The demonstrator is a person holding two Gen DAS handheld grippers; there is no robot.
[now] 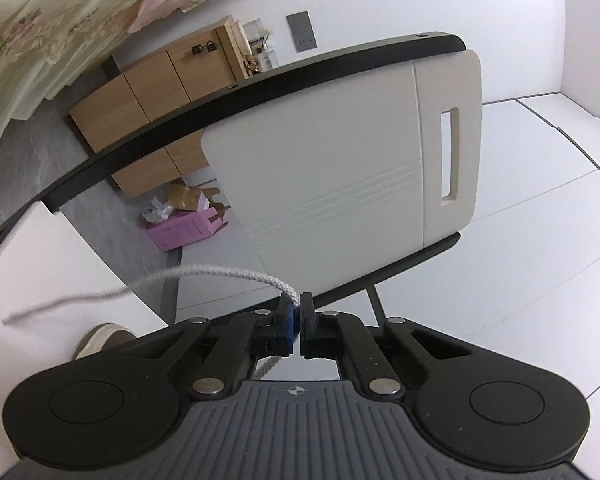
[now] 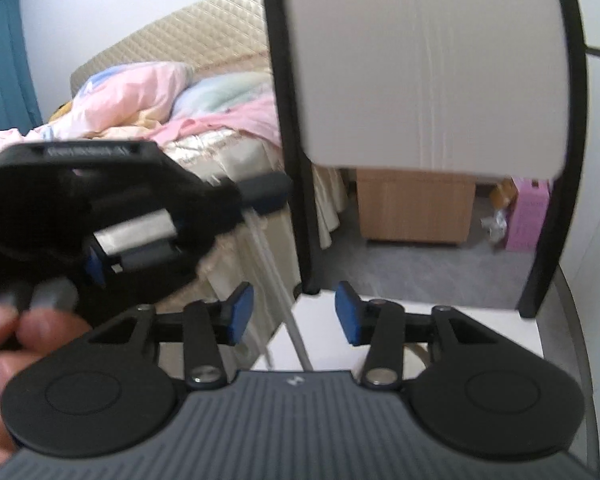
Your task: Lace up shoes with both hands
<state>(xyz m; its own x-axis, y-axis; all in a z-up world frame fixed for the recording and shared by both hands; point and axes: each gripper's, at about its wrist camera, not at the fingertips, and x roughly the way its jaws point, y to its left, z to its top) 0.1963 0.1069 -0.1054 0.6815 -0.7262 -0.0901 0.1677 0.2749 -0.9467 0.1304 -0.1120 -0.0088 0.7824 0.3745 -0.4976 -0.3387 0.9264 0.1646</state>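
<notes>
While left gripper [image 1: 300, 312] pinches it, grey braided lace [image 1: 228, 274] arcs left, taut.

Your left tongs [image 1: 300, 312] are black with blue pads and pinch a grey braided lace [image 1: 228, 274]. The chair back [image 1: 340, 160] is off-white in a black frame. The bedding [image 2: 140, 96] shows pink and cream; the cabinet [image 2: 414, 206] is light wood.
</notes>
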